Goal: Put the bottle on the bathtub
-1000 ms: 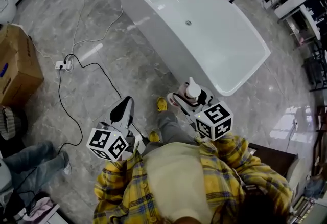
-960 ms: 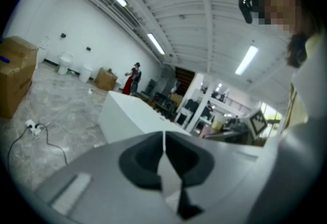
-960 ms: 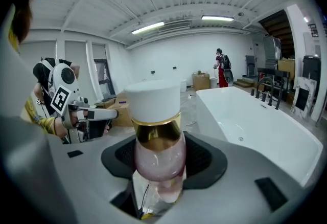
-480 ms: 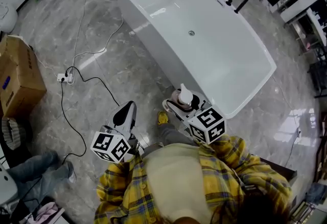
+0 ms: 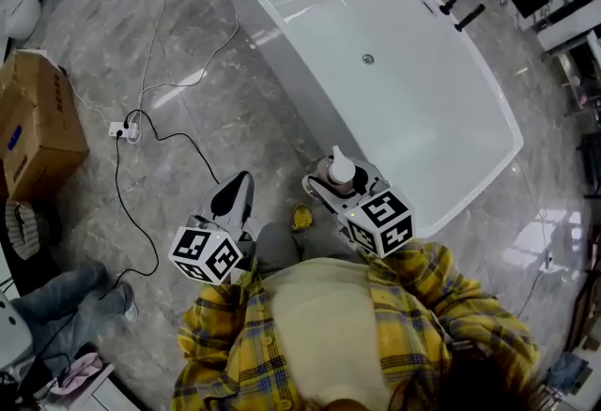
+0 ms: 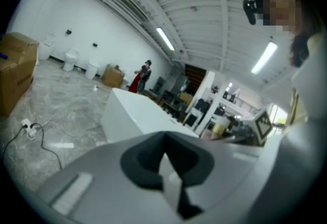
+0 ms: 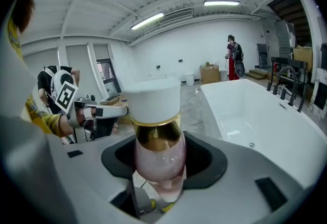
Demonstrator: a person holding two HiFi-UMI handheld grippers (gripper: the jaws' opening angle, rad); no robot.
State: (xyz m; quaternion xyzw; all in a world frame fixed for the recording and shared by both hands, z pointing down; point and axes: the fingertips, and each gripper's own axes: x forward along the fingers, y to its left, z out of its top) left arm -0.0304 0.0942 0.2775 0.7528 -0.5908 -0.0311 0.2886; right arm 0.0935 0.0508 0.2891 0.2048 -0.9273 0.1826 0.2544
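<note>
Right claw (image 5: 342, 186) clenched on an upright pink bottle (image 7: 157, 159) with a gold collar and white cap, held over the grey marble floor (image 5: 246, 123), close to the outer wall of the white bathtub (image 5: 302, 85). Left claw (image 5: 233, 199) has its jaws pressed together, nothing between them.

The bottle (image 5: 339, 165), pink-bodied with a gold collar and white cap, stood upright, clamped in the right gripper (image 5: 344, 184), just beside the near end of the white bathtub (image 5: 272, 34).
</note>
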